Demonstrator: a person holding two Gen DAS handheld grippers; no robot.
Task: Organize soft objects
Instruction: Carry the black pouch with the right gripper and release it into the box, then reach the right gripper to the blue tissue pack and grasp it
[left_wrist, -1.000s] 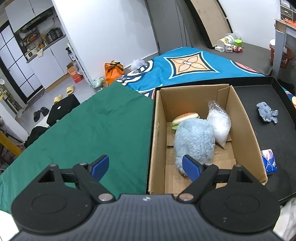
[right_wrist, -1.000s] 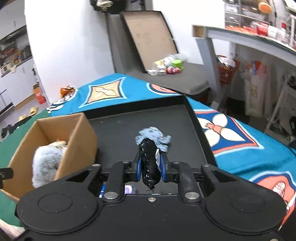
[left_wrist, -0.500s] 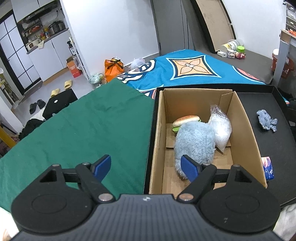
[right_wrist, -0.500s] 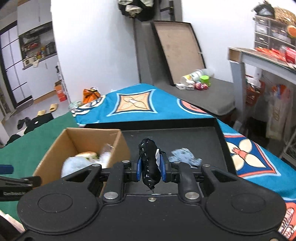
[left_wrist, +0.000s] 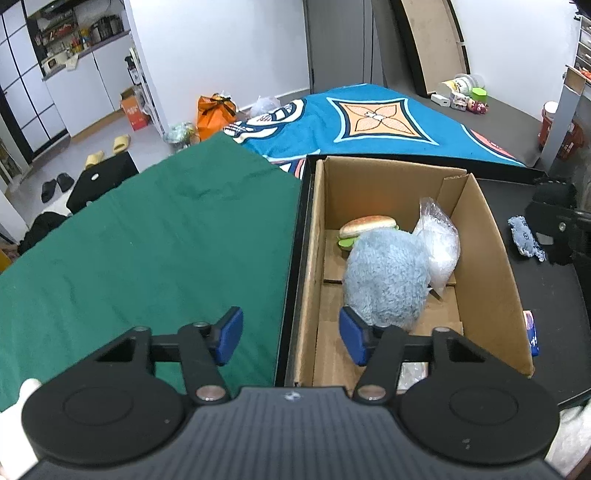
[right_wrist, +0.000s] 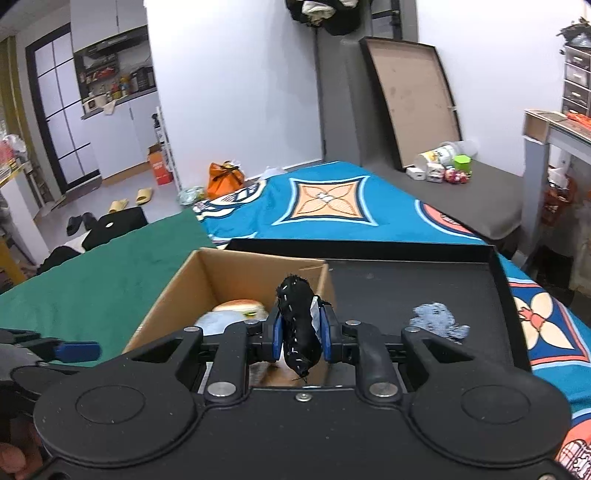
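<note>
My right gripper (right_wrist: 298, 334) is shut on a black stitched soft toy (right_wrist: 298, 325) and holds it above the near right corner of the cardboard box (right_wrist: 173, 291). The box (left_wrist: 491, 258) holds a fluffy grey-blue plush (left_wrist: 386, 280), a burger toy (left_wrist: 365, 226) and a clear bag of white filling (left_wrist: 439, 243). My left gripper (left_wrist: 291, 334) is open and empty, straddling the box's left wall at its near end. A small blue-grey plush (left_wrist: 524, 242) lies on the black tray (left_wrist: 546, 295), also in the right wrist view (right_wrist: 437, 319).
The box stands in the black tray (right_wrist: 491, 280). A green cloth (left_wrist: 147, 240) covers the table to the left, a blue patterned cloth (left_wrist: 373, 122) lies beyond. A small blue packet (left_wrist: 530, 330) lies right of the box. The right gripper body (left_wrist: 557, 218) shows at the right edge.
My right gripper has swung left with the black toy, from over the tray to over the box's corner. My left gripper has shifted slightly and stays open.
</note>
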